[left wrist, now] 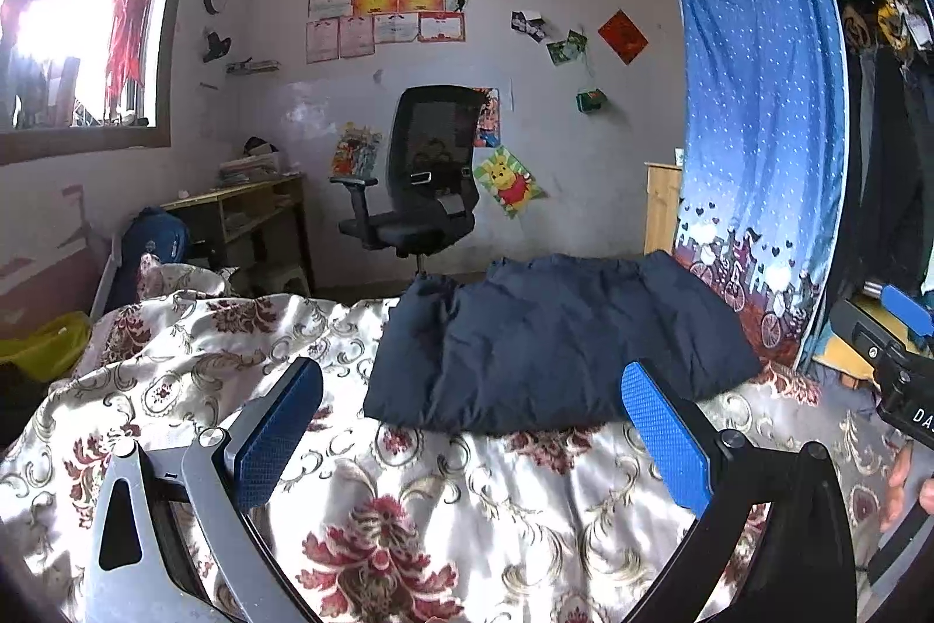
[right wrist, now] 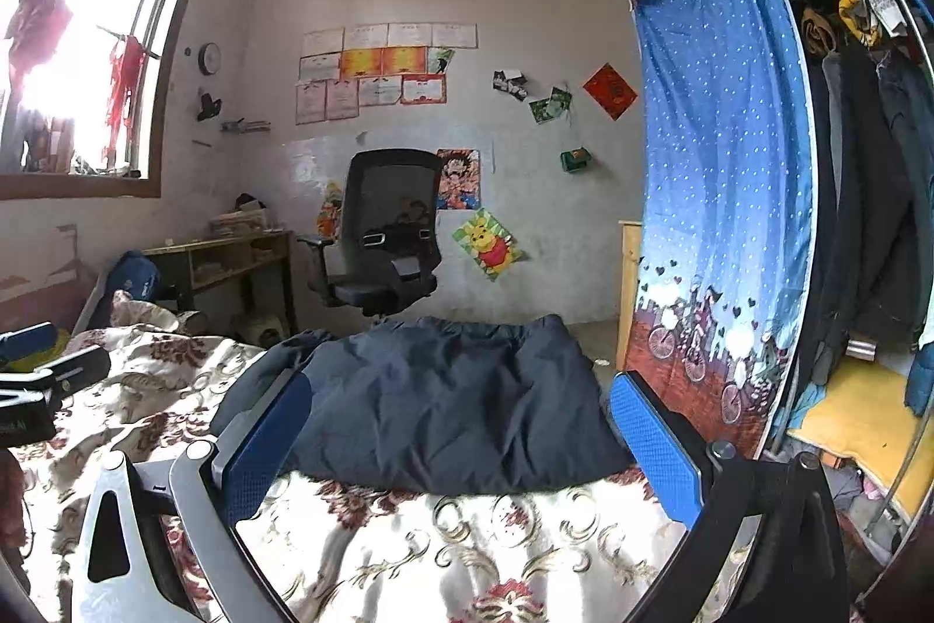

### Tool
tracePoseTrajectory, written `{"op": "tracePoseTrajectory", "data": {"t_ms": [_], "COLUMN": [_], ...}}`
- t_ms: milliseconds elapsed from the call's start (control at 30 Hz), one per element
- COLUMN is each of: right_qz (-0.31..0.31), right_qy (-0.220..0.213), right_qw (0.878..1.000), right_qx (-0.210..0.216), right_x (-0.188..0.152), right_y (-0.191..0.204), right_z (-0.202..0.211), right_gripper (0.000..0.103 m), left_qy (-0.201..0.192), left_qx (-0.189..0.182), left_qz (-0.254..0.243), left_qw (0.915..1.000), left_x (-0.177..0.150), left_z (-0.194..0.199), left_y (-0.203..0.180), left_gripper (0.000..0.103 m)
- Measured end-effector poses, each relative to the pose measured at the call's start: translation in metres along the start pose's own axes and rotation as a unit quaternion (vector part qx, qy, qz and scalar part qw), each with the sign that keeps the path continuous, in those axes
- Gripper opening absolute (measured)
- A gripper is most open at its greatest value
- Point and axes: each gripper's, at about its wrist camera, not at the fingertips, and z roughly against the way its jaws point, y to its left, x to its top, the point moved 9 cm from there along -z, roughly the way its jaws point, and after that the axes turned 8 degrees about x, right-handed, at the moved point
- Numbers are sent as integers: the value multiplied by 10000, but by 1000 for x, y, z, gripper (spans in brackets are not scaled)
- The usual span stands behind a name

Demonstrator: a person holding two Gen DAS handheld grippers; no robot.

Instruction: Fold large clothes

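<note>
Where the floral bedspread (left wrist: 408,483) reaches the far edge of the bed, lies folded into a thick rectangle: dark navy padded garment (left wrist: 549,343), flat on the cover, near edge toward both cameras, a puffed fold bulging at its left end; seen again in the right wrist view (right wrist: 443,407) just ahead of the fingers.

Held low over the bedspread, short of the garment and not touching it: left gripper (left wrist: 473,442), blue-padded fingers (left wrist: 271,436) spread wide, nothing between them; pointed roughly level toward the room's far wall.

Held alongside to the right, likewise above the cover: right gripper (right wrist: 461,453), fingers (right wrist: 657,448) spread wide and empty, framing the garment's near edge without contact; its black body also visible at the right margin of the left wrist view, with part of a hand (left wrist: 902,483) beneath it.

Beyond the bed: black office chair (left wrist: 420,179) against the wall, wooden desk (left wrist: 245,214) to its left under the window, blue dotted wardrobe curtain (left wrist: 759,126) on the right.
</note>
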Motion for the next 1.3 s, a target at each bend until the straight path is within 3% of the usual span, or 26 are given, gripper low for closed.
{"op": "tracePoseTrajectory", "data": {"t_ms": [500,1033,1300], "right_qz": [57,-280,-237], "right_qy": [204,947,1095], "right_qw": [9997,9951,9937], "right_qx": [118,-7,16], "right_x": [-29,-65,-72], "right_y": [13,-1,1], "right_z": [10,-18,-22], "right_gripper": [103,103,103], "left_qy": [226,662,716], "left_qx": [219,514,570], "left_qz": [-8,-143,-73], "left_qw": [9995,9964,9958], "left_x": [-38,-72,-74], "left_z": [3,-18,-22], "left_y": [5,5,9], "left_gripper": [101,101,101]}}
